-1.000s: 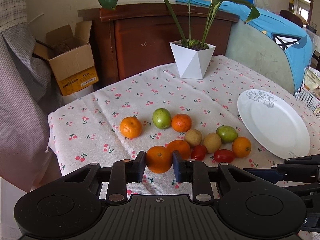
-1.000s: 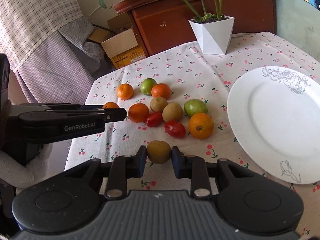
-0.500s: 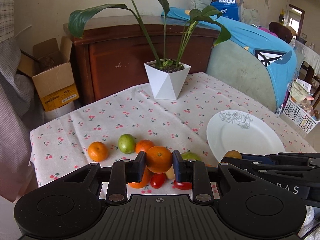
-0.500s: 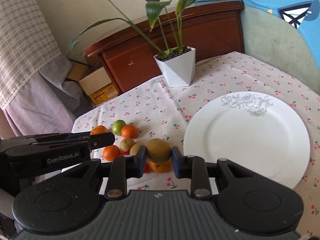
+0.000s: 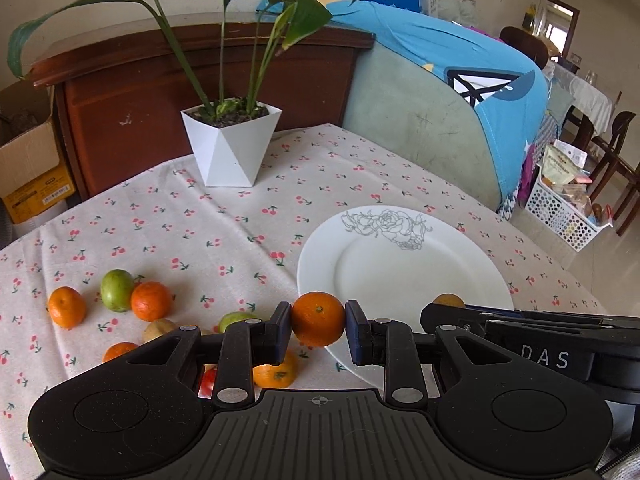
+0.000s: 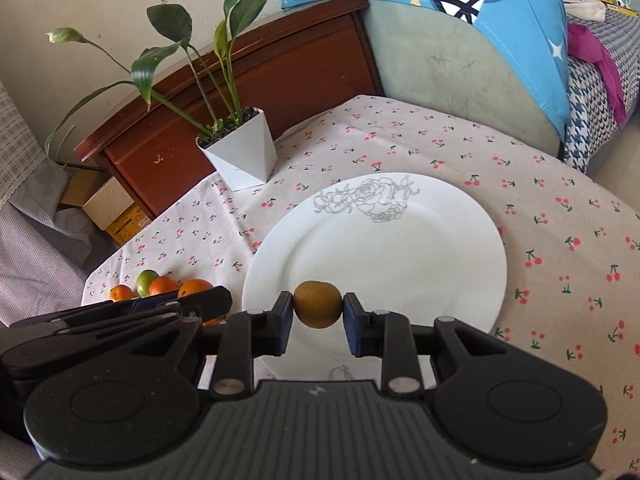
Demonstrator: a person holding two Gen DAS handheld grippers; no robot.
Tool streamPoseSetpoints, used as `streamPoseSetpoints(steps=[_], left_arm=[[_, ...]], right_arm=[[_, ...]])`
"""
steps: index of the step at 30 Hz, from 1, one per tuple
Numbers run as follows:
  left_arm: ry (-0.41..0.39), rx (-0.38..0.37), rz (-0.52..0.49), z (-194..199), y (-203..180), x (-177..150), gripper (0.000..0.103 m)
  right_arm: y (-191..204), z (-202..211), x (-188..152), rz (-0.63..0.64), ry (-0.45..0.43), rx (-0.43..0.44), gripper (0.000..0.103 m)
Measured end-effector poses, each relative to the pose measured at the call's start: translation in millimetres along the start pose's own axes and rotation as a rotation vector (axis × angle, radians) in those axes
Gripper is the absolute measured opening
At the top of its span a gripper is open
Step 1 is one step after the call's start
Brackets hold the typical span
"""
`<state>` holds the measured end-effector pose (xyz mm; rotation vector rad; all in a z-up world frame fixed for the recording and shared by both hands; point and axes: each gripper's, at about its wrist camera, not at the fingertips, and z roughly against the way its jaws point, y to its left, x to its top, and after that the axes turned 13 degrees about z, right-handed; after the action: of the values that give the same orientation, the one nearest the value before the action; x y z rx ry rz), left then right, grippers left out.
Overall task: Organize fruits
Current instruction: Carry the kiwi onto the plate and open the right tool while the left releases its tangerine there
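Note:
My left gripper (image 5: 318, 334) is shut on an orange (image 5: 318, 318) and holds it in the air at the left rim of the white plate (image 5: 404, 264). My right gripper (image 6: 318, 322) is shut on a brown kiwi (image 6: 318, 304) and holds it above the near part of the plate (image 6: 392, 248). Several fruits lie on the cloth to the left: an orange (image 5: 67, 306), a green fruit (image 5: 116, 290), another orange (image 5: 151, 301), and more partly hidden behind my left fingers. The plate has no fruit on it.
A white pot with a tall plant (image 5: 230, 148) stands at the back of the table. A sofa with a blue cover (image 5: 460, 92) lies beyond the right edge. A wooden cabinet (image 5: 120, 100) and a cardboard box (image 5: 28, 168) stand behind the table.
Both grippers have lifted their fruit off the cloth and moved right, toward and over the plate. The fruit pile now lies to the left of both.

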<state>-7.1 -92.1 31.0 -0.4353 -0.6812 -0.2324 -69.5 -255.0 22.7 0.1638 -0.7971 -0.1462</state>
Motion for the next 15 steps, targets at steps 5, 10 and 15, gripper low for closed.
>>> streamPoseSetpoints(steps=[5,10,15], left_arm=[[0.022,-0.004,-0.002,-12,-11,-3,0.026],[0.040,-0.001,-0.003,-21,-19,-6,0.026],[0.037,-0.004,0.001,-21,-22,-6,0.028]], right_arm=[[-13,-1,-5,-0.053,0.028,0.001,0.027],[-20,-4,-7,-0.086,0.047,-0.012,0.030],[-24,-2,-7,-0.109,0.046,-0.018,0.030]])
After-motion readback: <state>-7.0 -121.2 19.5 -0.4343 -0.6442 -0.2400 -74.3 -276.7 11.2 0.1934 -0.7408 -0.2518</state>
